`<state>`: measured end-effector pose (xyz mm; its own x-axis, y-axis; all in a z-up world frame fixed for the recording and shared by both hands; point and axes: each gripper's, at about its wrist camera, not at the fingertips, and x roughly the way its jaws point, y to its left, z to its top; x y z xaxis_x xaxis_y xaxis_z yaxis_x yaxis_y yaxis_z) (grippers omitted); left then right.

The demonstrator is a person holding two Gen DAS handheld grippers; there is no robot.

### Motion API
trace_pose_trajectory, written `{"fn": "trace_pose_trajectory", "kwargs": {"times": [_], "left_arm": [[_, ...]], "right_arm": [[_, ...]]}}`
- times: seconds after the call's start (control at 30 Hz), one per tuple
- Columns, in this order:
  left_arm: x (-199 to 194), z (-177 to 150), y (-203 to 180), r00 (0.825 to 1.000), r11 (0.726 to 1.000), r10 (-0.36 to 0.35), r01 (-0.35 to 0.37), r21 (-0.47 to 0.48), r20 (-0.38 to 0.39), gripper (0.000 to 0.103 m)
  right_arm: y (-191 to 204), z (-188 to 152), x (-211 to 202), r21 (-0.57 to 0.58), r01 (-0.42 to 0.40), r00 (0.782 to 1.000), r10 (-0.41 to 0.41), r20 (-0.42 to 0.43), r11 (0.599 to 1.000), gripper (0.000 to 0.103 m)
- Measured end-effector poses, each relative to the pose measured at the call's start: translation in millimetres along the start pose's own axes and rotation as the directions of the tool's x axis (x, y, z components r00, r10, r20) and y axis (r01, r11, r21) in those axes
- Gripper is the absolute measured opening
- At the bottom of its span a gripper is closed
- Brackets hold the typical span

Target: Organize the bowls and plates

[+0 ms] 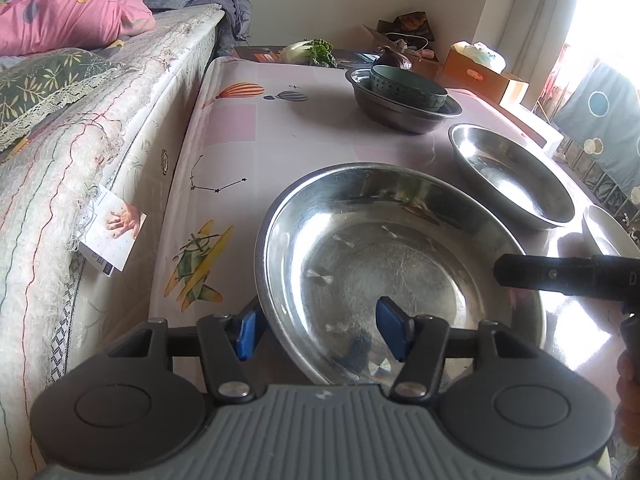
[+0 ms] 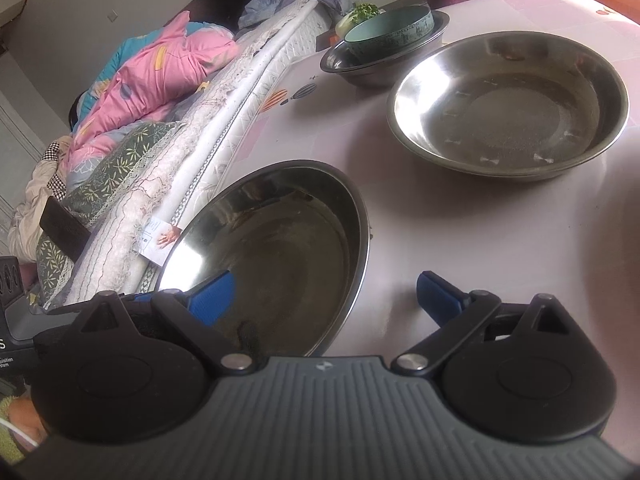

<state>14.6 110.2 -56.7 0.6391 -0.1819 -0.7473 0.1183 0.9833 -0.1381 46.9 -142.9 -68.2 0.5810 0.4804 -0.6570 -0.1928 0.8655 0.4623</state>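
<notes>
A: Start at the left. What's there?

B: A bed [image 1: 100, 128] along the worktop [image 1: 240, 128] edge. Next, the left claw [image 1: 322, 328], spread wide, straddles the near rim of the big steel bowl [image 1: 400, 264]: one pad outside the wall, one inside, neither touching yet as far as I can tell.

A: And further right?

B: The right claw [image 2: 332, 300], also wide, straddles the same bowl's right rim, with one finger over the basin and one over bare worktop. Beyond lies a second steel bowl [image 2: 508, 108], empty and apart. At the back a teal bowl [image 2: 390, 30] already sits nested in a dark basin [image 2: 384, 68]. A white dish [image 1: 604, 232] just shows at the edge of the left view.

A: So how should the grasp be done well?

B: I'd judge the step is gripping the big bowl to stack it. Seat the left pads squarely over the rim before closing, as thin polished steel will likely slip. Lift level, perhaps steadying it with the right claw, and lower it gently to avoid clanging.
</notes>
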Motion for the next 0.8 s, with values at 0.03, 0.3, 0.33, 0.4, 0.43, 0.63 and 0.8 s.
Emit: {"fn": "trace_pose_trajectory", "kwargs": {"times": [0.03, 0.3, 0.33, 0.4, 0.43, 0.63, 0.8], "left_arm": [[0.3, 0.5, -0.2, 1.000, 1.000, 0.007, -0.007, 0.001, 0.003, 0.053], [-5.0, -0.2, 4.6, 1.000, 1.000, 0.012, -0.012, -0.025, -0.005, 0.019], [-6.4, -1.6, 3.9, 1.000, 1.000, 0.012, -0.012, -0.025, -0.009, 0.019], [-10.6, -4.9, 2.8, 1.000, 1.000, 0.016, -0.017, -0.021, -0.019, 0.020], [-13.2, -6.8, 3.0, 1.000, 1.000, 0.013, -0.014, -0.023, -0.025, 0.021], [-27.6, -20.7, 6.3, 0.994, 0.997, -0.069, 0.065, -0.045, -0.079, 0.024], [-22.2, -14.0, 3.1, 0.997, 0.999, -0.043, 0.041, -0.026, -0.070, 0.039]], "right_arm": [[-0.8, 0.2, 0.0, -0.009, 0.016, 1.000, -0.016, 0.008, 1.000, 0.086], [1.8, -1.4, 6.1, -0.068, 0.050, 0.998, -0.048, 0.027, 0.996, 0.039], [2.5, -1.3, 7.2, -0.071, 0.050, 0.998, -0.049, 0.025, 0.996, 0.034], [4.0, -1.4, 7.3, -0.080, 0.056, 0.998, -0.053, 0.030, 0.995, 0.031], [3.2, -1.3, 6.3, -0.073, 0.041, 0.999, -0.039, 0.028, 0.997, 0.029], [4.4, -7.9, 4.2, -0.097, 0.024, 1.000, -0.023, 0.007, 0.995, 0.027], [6.3, -10.9, 2.7, -0.115, 0.044, 0.999, -0.042, 0.022, 0.992, 0.027]]}}
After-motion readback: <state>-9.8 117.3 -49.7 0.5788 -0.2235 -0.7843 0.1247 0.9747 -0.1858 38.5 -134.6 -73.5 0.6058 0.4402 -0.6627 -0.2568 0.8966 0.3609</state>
